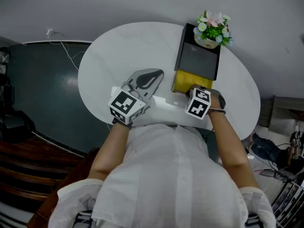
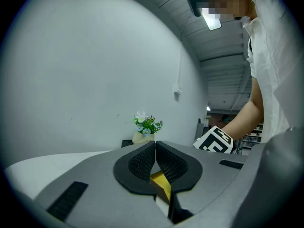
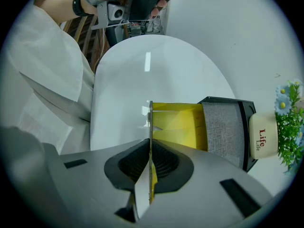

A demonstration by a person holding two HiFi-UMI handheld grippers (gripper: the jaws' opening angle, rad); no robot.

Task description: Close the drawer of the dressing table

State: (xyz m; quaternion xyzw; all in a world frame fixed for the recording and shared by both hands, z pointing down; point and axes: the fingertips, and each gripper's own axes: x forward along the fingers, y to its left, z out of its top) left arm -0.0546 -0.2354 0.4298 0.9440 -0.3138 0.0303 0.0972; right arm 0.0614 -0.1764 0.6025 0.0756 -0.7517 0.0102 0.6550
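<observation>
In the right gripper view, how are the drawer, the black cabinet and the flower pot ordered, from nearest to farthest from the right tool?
From the right tool:
1. Drawer: its front panel is clamped in the tool.
2. Black cabinet: directly behind the drawer.
3. Flower pot: on the cabinet's far end, rightmost.

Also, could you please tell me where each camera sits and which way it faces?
Head view: on the person's head, facing steeply down at the table; forearms and shirt show.
Left gripper view: rides the left gripper, jaws shut, facing the wall across the table; the person's right arm shows.
Right gripper view: rides the right gripper, clamped on the yellow drawer, facing the box; a sleeve shows.
Shared: all three see the flower pot.
</observation>
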